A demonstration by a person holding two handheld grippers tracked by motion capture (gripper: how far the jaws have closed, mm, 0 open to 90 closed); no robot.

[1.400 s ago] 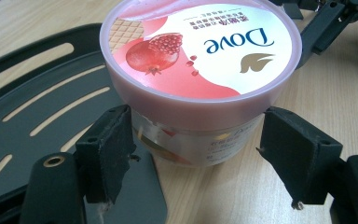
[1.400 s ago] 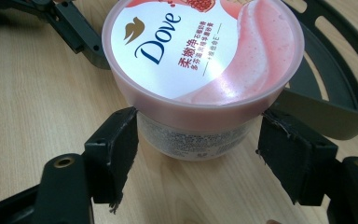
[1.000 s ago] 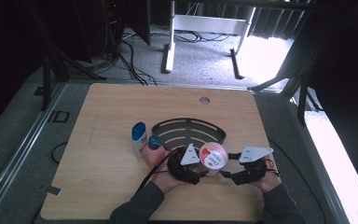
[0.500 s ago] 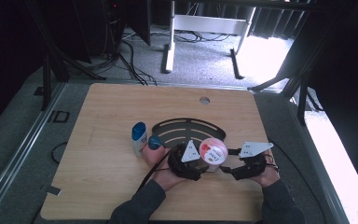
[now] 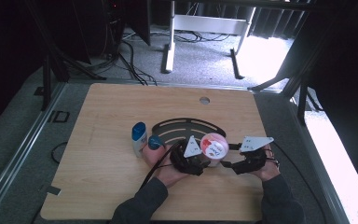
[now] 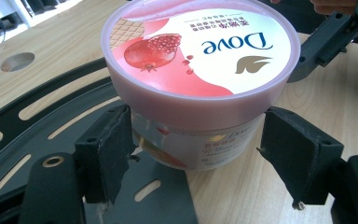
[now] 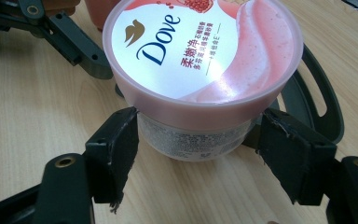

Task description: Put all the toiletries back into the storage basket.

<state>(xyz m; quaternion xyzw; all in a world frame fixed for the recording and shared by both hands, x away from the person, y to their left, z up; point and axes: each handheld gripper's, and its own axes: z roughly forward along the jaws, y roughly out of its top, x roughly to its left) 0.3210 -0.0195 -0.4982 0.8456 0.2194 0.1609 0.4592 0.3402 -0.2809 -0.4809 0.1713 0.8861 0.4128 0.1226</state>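
A Dove jar (image 5: 213,145) with a pink lid and clear body sits at the table's middle, at the near edge of a black slotted plate (image 5: 186,126). My left gripper (image 5: 204,161) reaches in from the left. In the left gripper view its pads (image 6: 112,144) press the jar (image 6: 200,56) just under the lid, one on each side. My right gripper (image 5: 229,156) comes in from the right. Its pads (image 7: 121,140) clasp the jar (image 7: 200,51) the same way. I cannot tell whether the jar's base rests on the table.
A white bottle with a blue cap (image 5: 139,137) stands left of the plate. Beside it lies a pink bottle with a teal cap (image 5: 154,144). A round hole (image 5: 204,100) is in the wooden table (image 5: 102,186) farther back. Cables trail towards the near edge.
The jar and both grippers have shifted together a little way up the high view. Both grips look the same.
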